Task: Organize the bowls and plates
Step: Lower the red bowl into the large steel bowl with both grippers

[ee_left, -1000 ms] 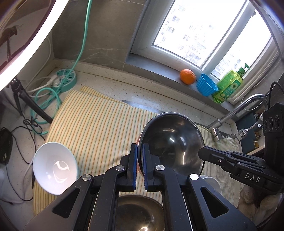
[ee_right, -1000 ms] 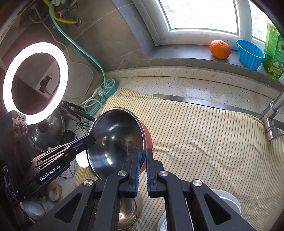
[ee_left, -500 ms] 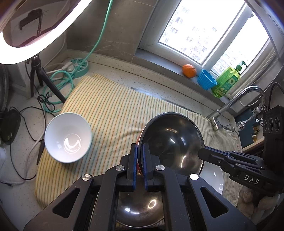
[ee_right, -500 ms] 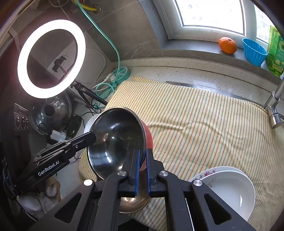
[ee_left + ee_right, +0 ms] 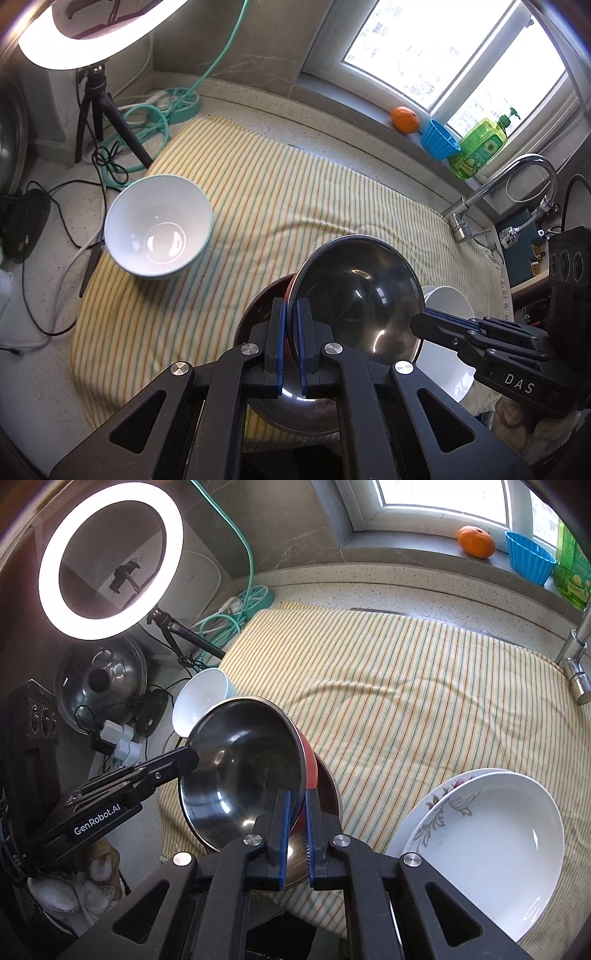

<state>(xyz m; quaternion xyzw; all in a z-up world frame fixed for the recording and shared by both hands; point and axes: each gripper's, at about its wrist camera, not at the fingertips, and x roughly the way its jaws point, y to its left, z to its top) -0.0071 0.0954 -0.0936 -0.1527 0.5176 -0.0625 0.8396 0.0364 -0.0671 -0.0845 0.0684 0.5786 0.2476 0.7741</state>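
Note:
A steel bowl with a red outside (image 5: 356, 299) (image 5: 243, 771) hangs tilted above a second steel bowl (image 5: 295, 410) (image 5: 295, 856) on the striped cloth. My left gripper (image 5: 290, 343) is shut on its left rim. My right gripper (image 5: 295, 830) is shut on its opposite rim. Each gripper shows in the other's view. A white bowl (image 5: 159, 225) (image 5: 201, 701) sits at the cloth's left edge. White floral plates (image 5: 487, 845) are stacked at the cloth's right front; their edge shows in the left wrist view (image 5: 447, 354).
The striped yellow cloth (image 5: 295, 206) covers the counter. A ring light on a tripod (image 5: 110, 557), cables and a pot lid (image 5: 99, 686) stand left. A faucet (image 5: 517, 184) is at the right. An orange (image 5: 405, 119), blue cup (image 5: 439, 140) and soap bottle (image 5: 480, 147) sit on the windowsill.
Both grippers have risen and pulled back with the steel bowl, so more of the cloth, the white bowl and the plates show. The held bowl stays clamped at both rims.

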